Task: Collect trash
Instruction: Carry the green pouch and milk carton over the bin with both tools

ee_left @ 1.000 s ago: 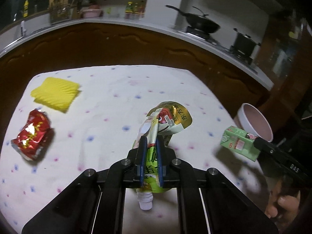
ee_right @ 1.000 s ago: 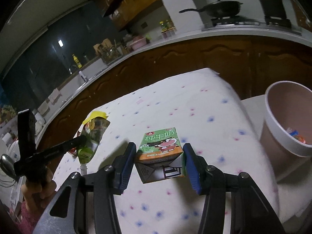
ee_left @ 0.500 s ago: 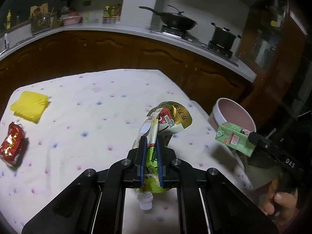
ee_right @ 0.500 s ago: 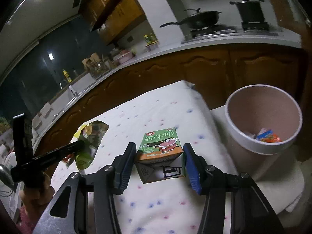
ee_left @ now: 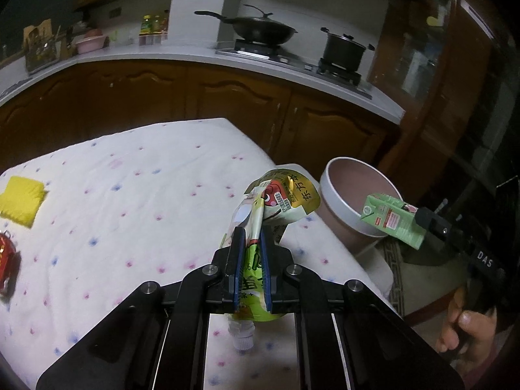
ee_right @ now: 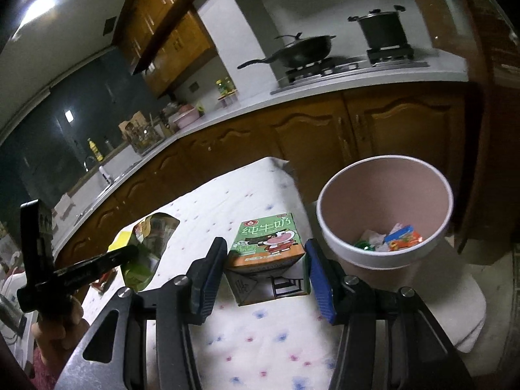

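Note:
My left gripper point(ee_left: 249, 237) is shut on a crumpled green and gold drink pouch point(ee_left: 276, 201), held above the spotted tablecloth point(ee_left: 130, 201) with its white spout hanging down. My right gripper point(ee_right: 265, 260) is shut on a green milk carton point(ee_right: 268, 243), carried near the table's right edge. Just right of the table stands a round pink bin point(ee_right: 383, 214) with a white rim and several scraps inside. In the left wrist view the carton point(ee_left: 390, 217) hovers over the bin point(ee_left: 344, 188) rim. The pouch point(ee_right: 143, 247) and left gripper show at the left of the right wrist view.
A yellow sponge-like pad point(ee_left: 21, 200) and a red wrapper point(ee_left: 6, 260) lie at the table's left side. Behind, a wooden kitchen counter point(ee_left: 227, 61) carries a wok and a pot. A wooden cabinet point(ee_left: 455, 81) stands right of the bin.
Both grippers have travelled right across the table towards the bin, each still holding its item. The bin now looms larger; the sponge and red wrapper have slid to the left edge.

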